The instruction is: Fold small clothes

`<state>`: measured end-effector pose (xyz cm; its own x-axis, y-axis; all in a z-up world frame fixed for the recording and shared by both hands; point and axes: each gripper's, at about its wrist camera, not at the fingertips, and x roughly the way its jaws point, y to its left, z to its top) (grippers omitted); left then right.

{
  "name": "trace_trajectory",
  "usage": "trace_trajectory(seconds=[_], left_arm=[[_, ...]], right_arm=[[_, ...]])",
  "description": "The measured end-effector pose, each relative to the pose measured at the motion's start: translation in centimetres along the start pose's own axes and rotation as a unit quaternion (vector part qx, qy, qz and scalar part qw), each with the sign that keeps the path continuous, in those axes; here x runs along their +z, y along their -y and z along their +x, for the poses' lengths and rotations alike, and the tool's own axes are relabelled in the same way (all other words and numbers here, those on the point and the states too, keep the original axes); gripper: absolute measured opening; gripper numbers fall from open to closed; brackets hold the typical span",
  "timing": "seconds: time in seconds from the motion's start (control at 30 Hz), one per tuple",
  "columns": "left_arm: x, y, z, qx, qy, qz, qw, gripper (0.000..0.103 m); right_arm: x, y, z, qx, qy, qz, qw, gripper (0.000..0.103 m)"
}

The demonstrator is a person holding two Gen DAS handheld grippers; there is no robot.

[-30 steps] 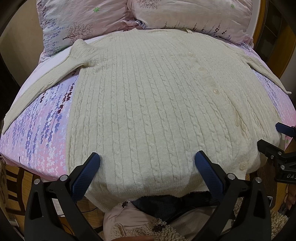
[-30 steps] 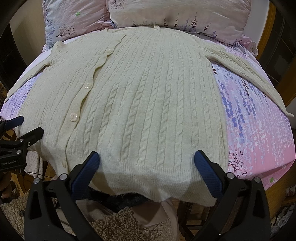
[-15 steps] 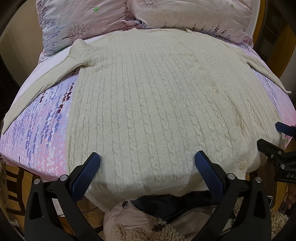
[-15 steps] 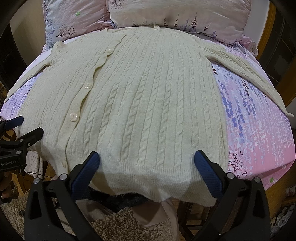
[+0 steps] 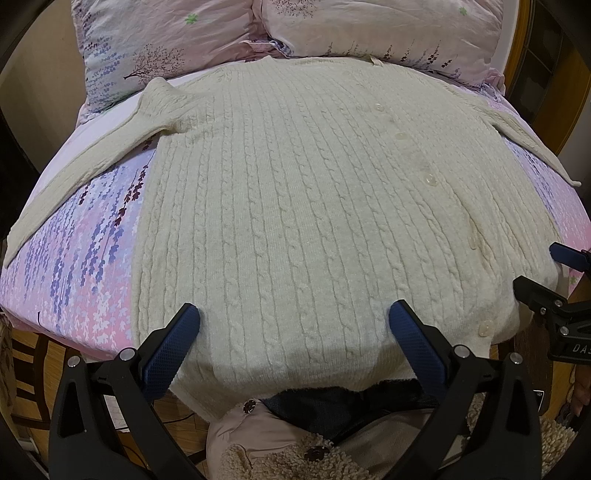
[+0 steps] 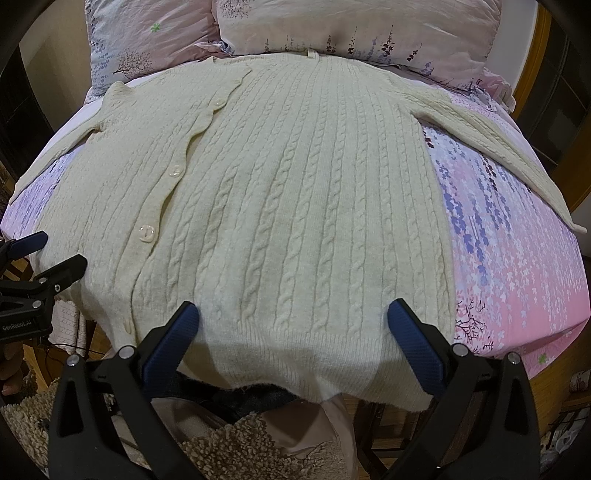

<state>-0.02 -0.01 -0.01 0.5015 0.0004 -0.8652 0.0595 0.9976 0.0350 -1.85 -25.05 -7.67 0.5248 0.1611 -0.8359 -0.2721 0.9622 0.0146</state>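
A cream cable-knit cardigan (image 5: 295,206) lies spread flat and buttoned on the bed, both sleeves stretched out sideways; it also shows in the right wrist view (image 6: 295,206). Its hem hangs a little over the near bed edge. My left gripper (image 5: 295,325) is open and empty, hovering over the hem's left half. My right gripper (image 6: 291,321) is open and empty over the hem's right half. Each gripper shows at the edge of the other's view: the right one (image 5: 554,280), the left one (image 6: 40,258).
The bed has a pink and purple floral sheet (image 5: 74,266) and two floral pillows (image 5: 369,29) at the head. A wooden headboard (image 6: 543,44) stands at the right. The person's fleecy pink jacket (image 5: 280,443) is below the grippers at the bed's near edge.
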Motion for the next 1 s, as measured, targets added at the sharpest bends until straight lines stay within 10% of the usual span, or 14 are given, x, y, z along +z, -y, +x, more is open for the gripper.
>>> trace_trajectory(seconds=[1.0], left_arm=[[0.15, 0.33, -0.12, -0.005, -0.003, 0.006, 1.0000, 0.102]], right_arm=[[0.83, 0.26, -0.27, 0.016, -0.004, -0.006, 1.000, 0.101]])
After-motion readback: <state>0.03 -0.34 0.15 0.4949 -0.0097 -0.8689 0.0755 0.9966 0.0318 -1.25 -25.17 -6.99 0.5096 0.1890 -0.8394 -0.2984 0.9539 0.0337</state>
